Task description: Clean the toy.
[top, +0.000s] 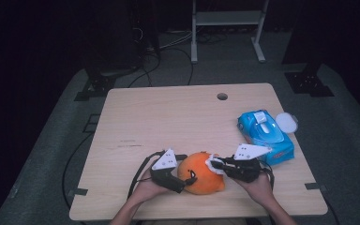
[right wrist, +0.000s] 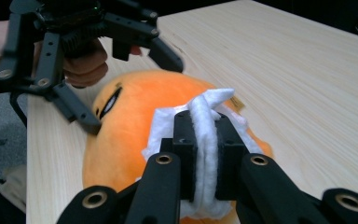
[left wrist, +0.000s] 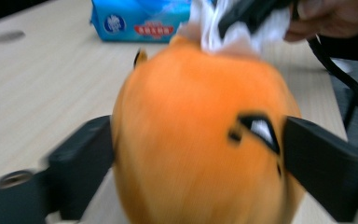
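An orange plush toy (top: 202, 182) with a dark eye patch lies near the front edge of the wooden table (top: 168, 117). My left gripper (top: 187, 168) straddles the plush (left wrist: 191, 116) from its left side. Its jaws stand wide on either flank, and the far jaw looks clear of the fabric. My right gripper (right wrist: 204, 135) comes in from the right, shut on a folded white wipe (right wrist: 210, 105). The wipe (top: 210, 162) rests against the top of the plush (right wrist: 126, 121). A hand holds each gripper.
A blue pack of wipes (top: 265, 133) lies at the right of the table, just behind my right gripper, with a round white lid (top: 287, 122) beside it. A cable hole (top: 222, 96) is near the far edge. Dark stands and cables are on the floor behind.
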{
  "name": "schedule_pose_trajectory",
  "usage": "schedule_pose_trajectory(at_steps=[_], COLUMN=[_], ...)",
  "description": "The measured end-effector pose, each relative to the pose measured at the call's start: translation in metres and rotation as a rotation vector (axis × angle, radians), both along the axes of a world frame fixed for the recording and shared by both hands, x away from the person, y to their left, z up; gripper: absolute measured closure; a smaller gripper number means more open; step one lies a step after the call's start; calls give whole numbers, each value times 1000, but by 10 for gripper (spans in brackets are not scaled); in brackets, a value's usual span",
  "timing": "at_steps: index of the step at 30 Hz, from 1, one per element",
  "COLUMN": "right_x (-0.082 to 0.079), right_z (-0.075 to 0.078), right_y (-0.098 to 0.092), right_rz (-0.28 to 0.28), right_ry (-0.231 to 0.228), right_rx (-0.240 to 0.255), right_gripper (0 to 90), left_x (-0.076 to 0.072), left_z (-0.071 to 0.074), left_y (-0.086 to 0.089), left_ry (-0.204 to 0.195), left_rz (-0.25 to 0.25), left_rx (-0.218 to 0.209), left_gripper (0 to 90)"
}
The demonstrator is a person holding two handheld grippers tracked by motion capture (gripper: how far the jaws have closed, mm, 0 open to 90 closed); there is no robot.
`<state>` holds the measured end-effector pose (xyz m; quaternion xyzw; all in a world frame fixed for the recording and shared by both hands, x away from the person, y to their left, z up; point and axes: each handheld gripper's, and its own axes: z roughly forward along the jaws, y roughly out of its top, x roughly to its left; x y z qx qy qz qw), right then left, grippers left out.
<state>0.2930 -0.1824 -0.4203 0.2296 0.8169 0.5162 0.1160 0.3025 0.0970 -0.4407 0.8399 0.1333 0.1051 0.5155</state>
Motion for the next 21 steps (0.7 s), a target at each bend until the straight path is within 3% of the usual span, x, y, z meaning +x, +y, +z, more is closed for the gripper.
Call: schedule_pose_trajectory(at_steps=[3,4,6,7,8,12,15,16,17,18,21], right_x=[-1,-2,-3,-2,2,4,1,-6,-6,-11,-10], right_z=[2,3,3,2,0,-5,-6,-4,-4,-3,-1], right_y=[9,12,11,8,0,-12,-12,-5,-5,4,10], right_rz=[29,39,39,34,19,-9,-7,50,50,93,79], right_ry=[-15,-31,-37,-33,-4,28,44,35,35,16,-2], right_rx=[10,-1,-9,-3,9,-6,-2,1,1,-6,-15], right_gripper=[812,811,811,811,811,811,812,811,811,810,811], left_x=[-2,-2,-1,0,3,9,9,10,10,12,13], left_z=[2,0,-2,-3,-5,-7,-8,-8,-8,-9,-10], left_y=[-4,-1,2,4,7,14,15,17,17,19,21], left_ry=[-10,-27,-17,2,13,61,68,77,77,90,109], left_rz=[-4,-8,-3,3,23,44,49,57,57,59,61], left_rx=[3,12,-1,-11,-12,-31,-34,-35,-35,-41,-52], left_gripper=[69,144,231,231,255,258,258,257,257,256,255])
